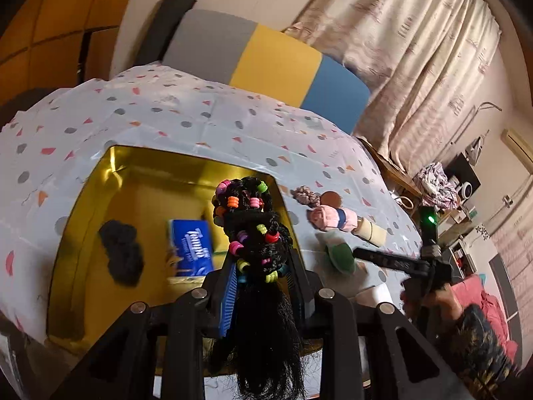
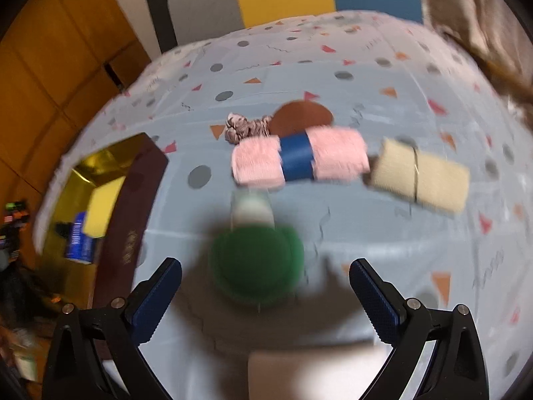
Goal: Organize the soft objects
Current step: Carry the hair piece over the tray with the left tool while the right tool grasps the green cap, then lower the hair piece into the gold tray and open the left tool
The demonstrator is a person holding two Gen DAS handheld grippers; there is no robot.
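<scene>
Hairpiece [image 1: 256, 233] (black, beaded) clamped in my left gripper [image 1: 263, 276] over gold box [image 1: 100, 200]; next, release inside. Right gripper [image 2: 266, 296] gapes, empty, above green roll [image 2: 256, 263].

A box [image 1: 100, 180] sits left on the table [image 1: 166, 113]; right of it lie two rolls [image 2: 299, 160], a scrunchie [image 2: 240, 126] behind them.

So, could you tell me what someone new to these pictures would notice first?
Probably the black hairpiece strung with bright plastic beads, clamped in the left gripper above the shiny gold box. Next, the open right gripper hovering over a round green pad on the spotted pale-blue tablecloth, with a pink rolled towel banded in blue just beyond.
</scene>
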